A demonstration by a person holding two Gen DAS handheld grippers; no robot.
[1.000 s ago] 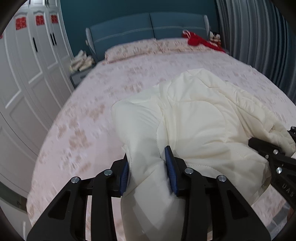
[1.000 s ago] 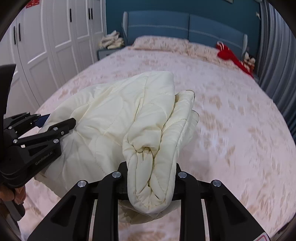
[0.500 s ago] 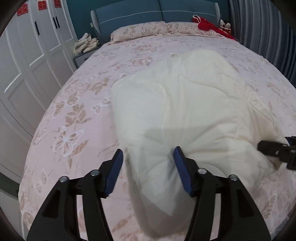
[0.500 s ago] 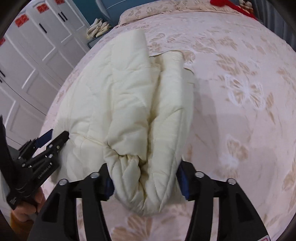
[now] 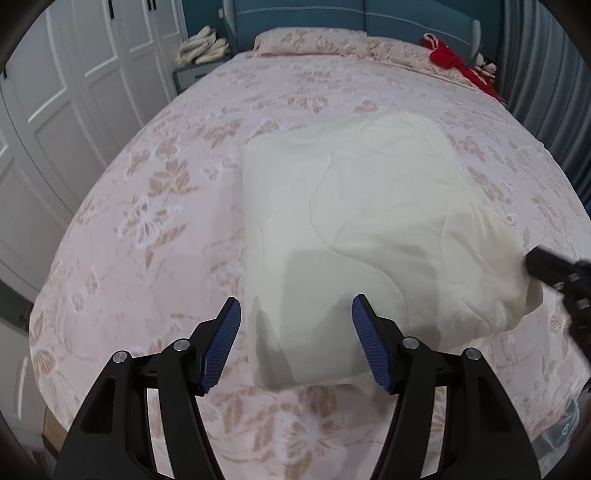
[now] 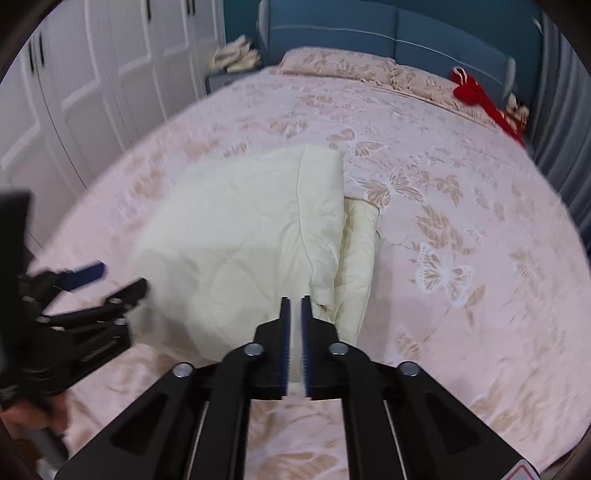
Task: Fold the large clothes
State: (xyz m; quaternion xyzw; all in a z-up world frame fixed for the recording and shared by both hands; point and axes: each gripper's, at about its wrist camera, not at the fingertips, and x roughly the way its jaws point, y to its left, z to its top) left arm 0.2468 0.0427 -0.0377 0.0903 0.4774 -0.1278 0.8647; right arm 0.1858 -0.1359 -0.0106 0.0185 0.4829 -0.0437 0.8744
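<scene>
A cream quilted jacket (image 5: 369, 206) lies folded into a thick pad on the pink floral bed (image 5: 166, 221). My left gripper (image 5: 295, 299) hovers open over its near corner, and the blue pads do not touch the cloth. In the right wrist view the jacket (image 6: 240, 236) shows doubled layers along its right edge. My right gripper (image 6: 295, 299) is shut with nothing between its pads, just above the jacket's near edge. The left gripper (image 6: 122, 277) appears at the jacket's left side, and the right gripper (image 5: 532, 260) shows at the jacket's right corner.
White wardrobe doors (image 5: 74, 110) line the left side. A nightstand (image 5: 188, 74) piled with pale cloth stands by the blue headboard (image 6: 369, 33). A red item (image 5: 447, 57) lies near the pillows at the far right. Grey curtains (image 5: 546, 74) hang on the right.
Both grippers let go of the jacket, which dropped from a held bundle to lie flat and folded on the bed. The left jaws spread wide; the right jaws opened, then shut empty.
</scene>
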